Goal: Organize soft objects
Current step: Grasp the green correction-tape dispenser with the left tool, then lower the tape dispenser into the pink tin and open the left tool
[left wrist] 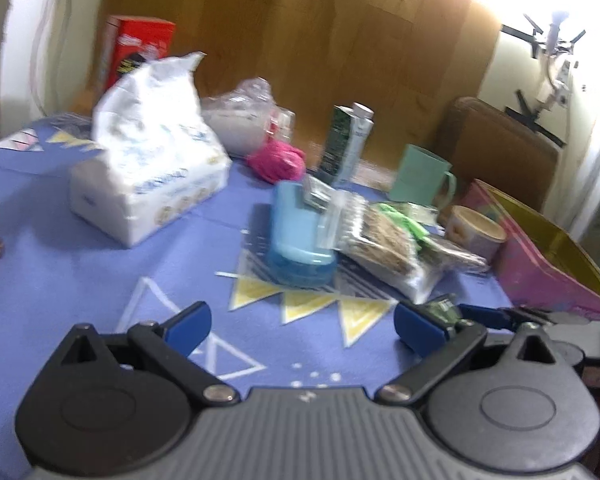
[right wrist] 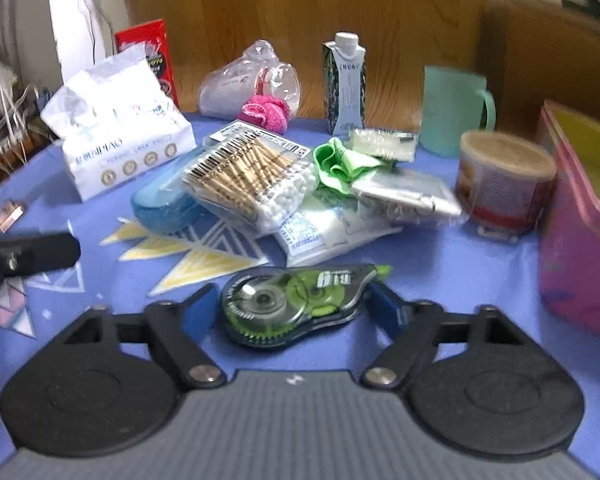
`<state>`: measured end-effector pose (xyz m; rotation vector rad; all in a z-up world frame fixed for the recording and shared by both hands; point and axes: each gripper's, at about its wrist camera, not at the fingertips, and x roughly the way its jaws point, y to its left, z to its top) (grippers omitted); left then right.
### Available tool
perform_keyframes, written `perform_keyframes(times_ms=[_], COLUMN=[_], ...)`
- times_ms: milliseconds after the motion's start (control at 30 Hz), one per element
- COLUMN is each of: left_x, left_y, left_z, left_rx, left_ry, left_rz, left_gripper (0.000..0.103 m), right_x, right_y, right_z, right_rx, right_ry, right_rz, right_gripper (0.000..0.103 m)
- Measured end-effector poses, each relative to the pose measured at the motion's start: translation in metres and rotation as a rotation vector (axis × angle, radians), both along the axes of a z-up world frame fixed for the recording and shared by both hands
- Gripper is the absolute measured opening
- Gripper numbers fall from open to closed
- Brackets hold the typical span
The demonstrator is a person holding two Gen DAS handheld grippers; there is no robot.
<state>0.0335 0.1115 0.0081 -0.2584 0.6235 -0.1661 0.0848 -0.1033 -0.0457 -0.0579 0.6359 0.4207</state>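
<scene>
Green-bodied correction tape (right wrist: 300,304) sits between my right gripper's (right wrist: 296,312) spread fingers, not yet clamped; my left gripper (left wrist: 302,326) is wide, empty. Soft pink cloth (right wrist: 265,113) and green cloth (right wrist: 340,164) lie beyond, within reach.

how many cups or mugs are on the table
2 clearly: a teal mug at the back right beside the carton, and a clear plastic cup lying in a bag behind the pink cloth. More may be hidden.

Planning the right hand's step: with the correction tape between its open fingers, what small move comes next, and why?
Probably close the right tool on the correction tape: it lies flat on the blue tablecloth, between the spread fingers, not yet pinched. The left tool is open, holding nothing.
</scene>
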Motion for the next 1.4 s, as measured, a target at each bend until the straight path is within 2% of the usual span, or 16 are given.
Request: perform_keyframes(times_ms=[167,300,400,433,467,500,533,600,667,867,967,1067,1133,1200,1300,1400], left_x=[0.017,0.027,0.030,0.026,0.025,0.024,0.024,0.025,0.030,0.052,0.073,0.098,0.110,0.115,0.113,0.106], left_y=[-0.026,-0.069,-0.106,-0.118,-0.127,-0.134,-0.141,-0.153,-0.164,-0.221,-0.257,-0.289,-0.305,-0.313,-0.313,-0.301], left_z=[-0.004,-0.010,-0.018,-0.017,-0.017,-0.017,-0.017,-0.012,0.000,0.050,0.063,0.061,0.054,0.047,0.042,0.047], left_rx=[-0.092,-0.125,-0.084,-0.033,-0.014,-0.021,-0.023,0.011,0.003,0.068,0.080,0.075,0.083,0.103,0.129,0.120], left_ry=[0.062,0.129,0.178,0.164,0.170,0.181,0.203,0.200,0.181,0.038,-0.014,-0.018,-0.008,-0.003,-0.017,-0.050], left_rz=[-0.214,-0.438,-0.535,-0.547,-0.572,-0.599,-0.615,-0.628,-0.633,-0.681,-0.697,-0.690,-0.669,-0.653,-0.619,-0.606], left_gripper=[0.091,0.087,0.079,0.070,0.065,0.055,0.054,0.052,0.052,0.052,0.054,0.059,0.066,0.069,0.079,0.080], right_x=[-0.020,-0.058,-0.079,-0.082,-0.084,-0.086,-0.087,-0.088,-0.086,-0.078,-0.065,-0.045,-0.032,-0.019,-0.003,-0.005], right_y=[-0.034,-0.053,-0.066,-0.069,-0.071,-0.073,-0.074,-0.079,-0.086,-0.131,-0.160,-0.189,-0.201,-0.212,-0.222,-0.226], right_z=[0.000,-0.003,-0.008,-0.008,-0.009,-0.010,-0.011,-0.009,-0.002,0.025,0.038,0.043,0.041,0.035,0.027,0.025], right_rx=[0.060,0.007,-0.002,0.004,0.015,0.023,0.030,0.053,0.055,0.097,0.095,0.099,0.076,0.059,0.059,0.080], right_ry=[0.007,-0.039,-0.062,-0.066,-0.069,-0.079,-0.089,-0.122,-0.188,-0.349,-0.418,-0.437,-0.436,-0.422,-0.380,-0.380], right_rz=[0.037,0.086,0.081,0.078,0.076,0.077,0.078,0.067,0.052,-0.044,-0.115,-0.186,-0.234,-0.276,-0.321,-0.349], right_gripper=[0.079,0.080,0.080,0.080,0.080,0.080,0.080,0.079,0.078,0.078,0.078,0.078,0.079,0.079,0.080,0.087])
